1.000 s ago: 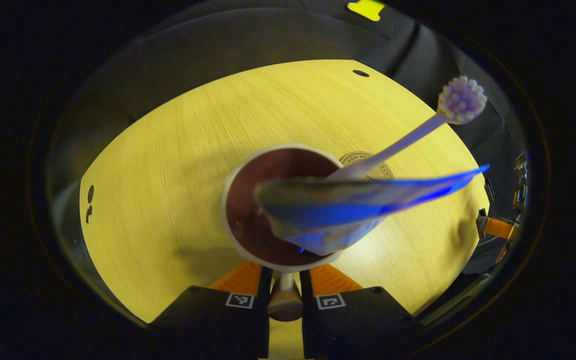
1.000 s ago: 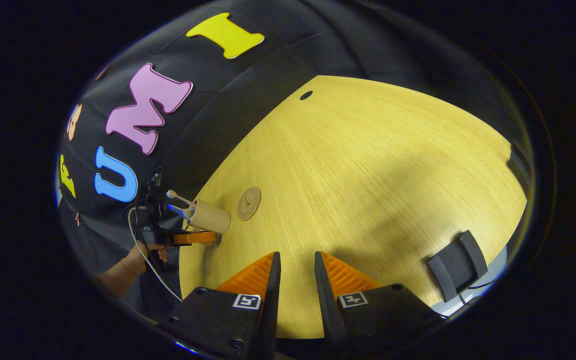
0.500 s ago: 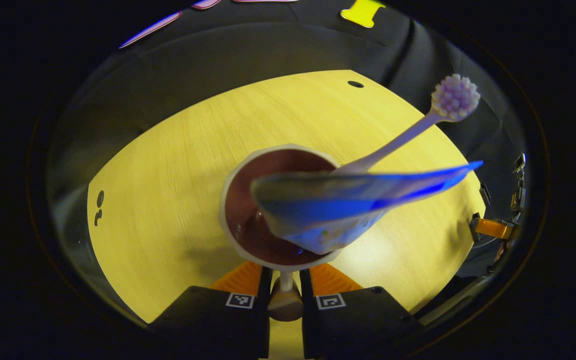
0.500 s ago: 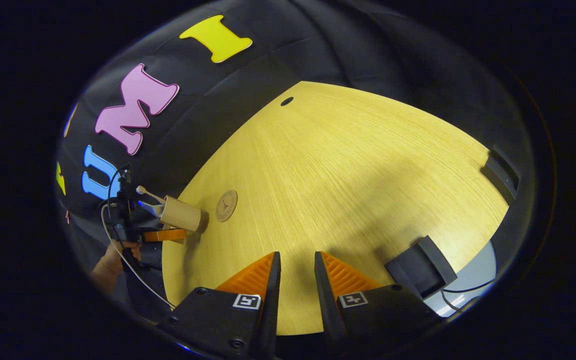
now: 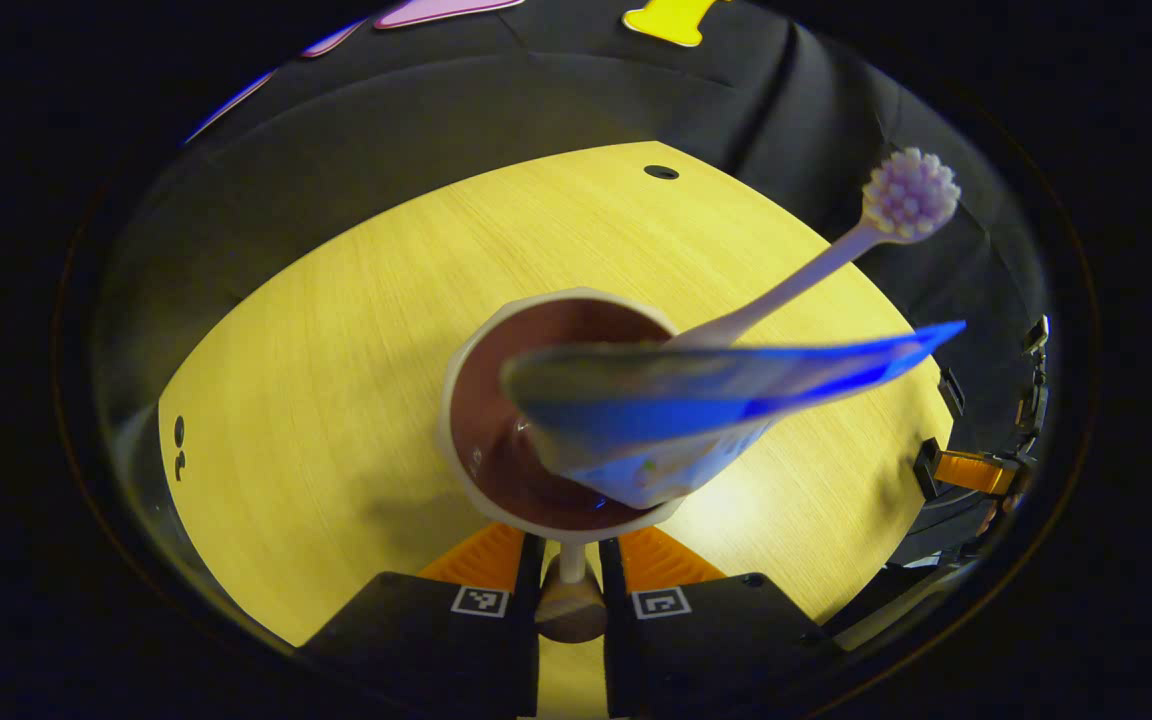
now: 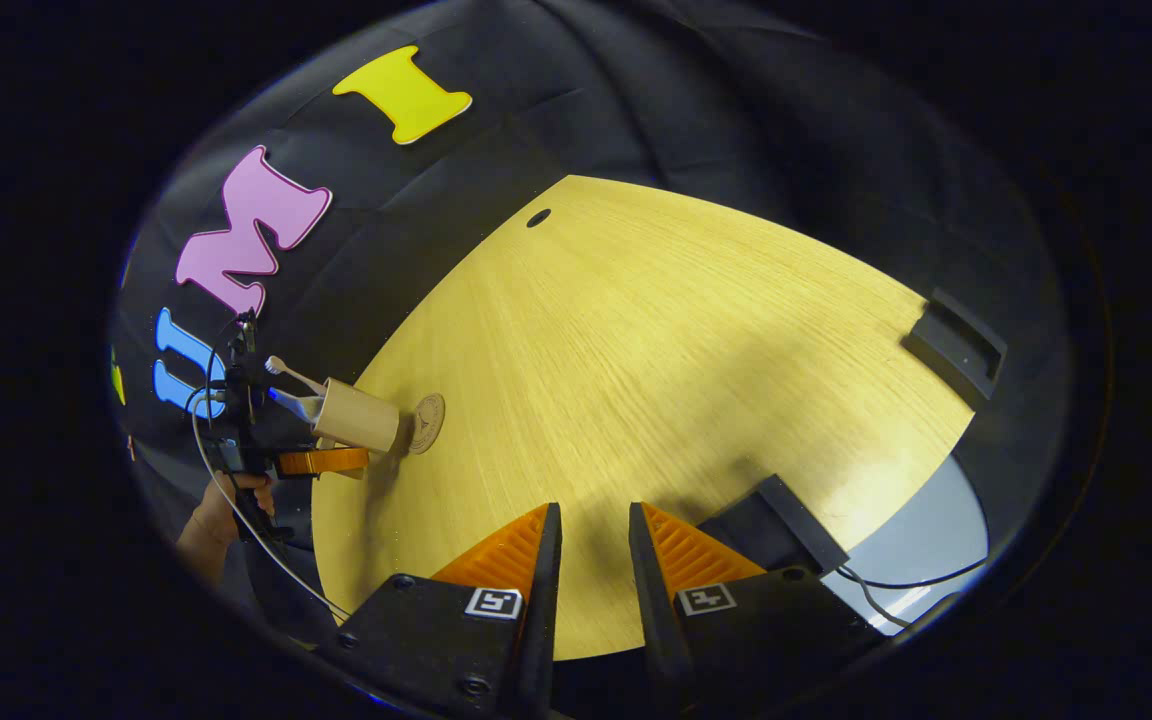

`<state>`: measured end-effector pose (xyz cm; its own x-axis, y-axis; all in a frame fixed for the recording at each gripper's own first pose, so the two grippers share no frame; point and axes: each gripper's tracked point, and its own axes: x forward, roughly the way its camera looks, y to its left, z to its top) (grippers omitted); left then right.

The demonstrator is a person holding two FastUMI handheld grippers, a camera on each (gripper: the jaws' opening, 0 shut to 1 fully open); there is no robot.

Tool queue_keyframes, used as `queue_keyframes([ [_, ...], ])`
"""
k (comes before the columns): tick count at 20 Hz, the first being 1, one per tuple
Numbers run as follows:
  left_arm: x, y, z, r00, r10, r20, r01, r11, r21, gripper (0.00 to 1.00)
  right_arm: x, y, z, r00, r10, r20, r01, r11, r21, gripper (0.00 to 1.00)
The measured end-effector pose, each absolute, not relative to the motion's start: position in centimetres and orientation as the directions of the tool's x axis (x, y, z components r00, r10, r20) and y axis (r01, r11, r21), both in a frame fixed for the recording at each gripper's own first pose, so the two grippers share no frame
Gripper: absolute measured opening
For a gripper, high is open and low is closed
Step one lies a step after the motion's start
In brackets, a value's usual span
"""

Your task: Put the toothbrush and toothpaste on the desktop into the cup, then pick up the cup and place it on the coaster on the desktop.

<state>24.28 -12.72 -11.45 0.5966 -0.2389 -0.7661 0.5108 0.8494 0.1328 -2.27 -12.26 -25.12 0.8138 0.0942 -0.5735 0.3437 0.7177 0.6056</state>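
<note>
Left gripper view: our left claw [image 5: 570, 570] pinches the handle of the cup [image 5: 496, 400], toothbrush [image 5: 836, 250] and toothpaste [image 5: 716, 390] inside. The coaster was peeking out beside the cup a second ago; now it's hidden underneath, so we're probably lined up.

Right gripper view: right claw [image 6: 588, 540] narrow, empty. The cup [image 6: 356, 415] hangs just beside the coaster [image 6: 427, 423], over the bench [image 6: 656, 330].

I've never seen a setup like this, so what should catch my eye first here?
Front and centre in the left gripper view is a cup held by its handle, with a toothbrush and blue toothpaste tube sticking out. In the right gripper view, a round coaster lies on the wooden desk, just beyond the cup.
</note>
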Motion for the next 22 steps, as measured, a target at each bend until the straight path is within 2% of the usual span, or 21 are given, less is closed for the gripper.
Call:
queue_keyframes([
  [8,25.1,-15.8,-12.7,0.579,-0.229,-0.783,0.534,0.832,0.152,0.3,-3.1,-14.5,-25.6,0.811,0.086,-0.578,0.366,0.697,0.617,0.42],
  [19,25.7,-16.4,-14.1,0.575,-0.188,-0.796,0.515,0.84,0.174,0.3,-3.1,-14.8,-25.8,0.81,0.104,-0.578,0.351,0.704,0.617,0.42],
  [20,25.8,-16.5,-14.1,0.574,-0.188,-0.797,0.514,0.84,0.172,0.26,-3.2,-14.8,-25.8,0.809,0.104,-0.578,0.351,0.703,0.618,0.42],
  [21,25.9,-16.4,-14.2,0.568,-0.187,-0.802,0.516,0.84,0.17,0.36,-3.2,-14.8,-25.8,0.808,0.105,-0.579,0.352,0.703,0.618,0.42],
  [22,25.7,-16.2,-14.3,0.561,-0.185,-0.807,0.518,0.839,0.168,0.36,-3.2,-14.7,-25.8,0.808,0.106,-0.579,0.352,0.702,0.619,0.42],
])
